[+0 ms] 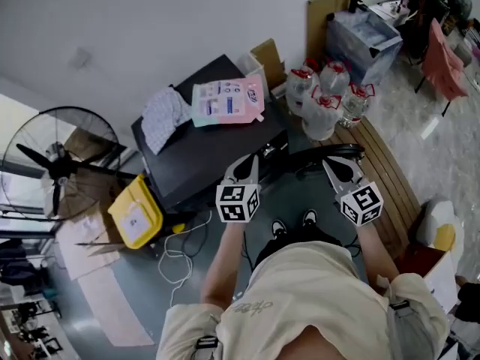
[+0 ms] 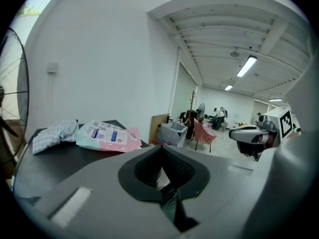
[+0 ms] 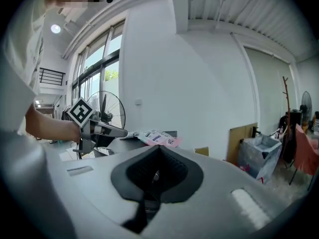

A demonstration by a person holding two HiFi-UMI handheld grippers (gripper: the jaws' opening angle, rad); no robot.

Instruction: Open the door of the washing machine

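The black washing machine [image 1: 202, 156] stands before me, seen from above; its front face is hidden under its top. A dark curved piece [image 1: 330, 153] juts out from its front to the right; I cannot tell whether it is the door. On the lid lie a checked cloth [image 1: 166, 115] and a pink and green pouch [image 1: 227, 100]. My left gripper [image 1: 251, 160] hovers shut and empty over the machine's front edge. My right gripper [image 1: 331, 163] hangs above the curved piece, jaws together with nothing in them. The gripper views show the left [image 2: 160, 149] and right [image 3: 159, 148] tips meeting.
A standing fan [image 1: 56, 171] and a yellow container [image 1: 137, 212] are left of the machine, with a white cable [image 1: 180, 253] on the floor. Water bottles [image 1: 322, 96], a plastic bin [image 1: 364, 40] and slatted wooden boards [image 1: 386, 167] lie to the right.
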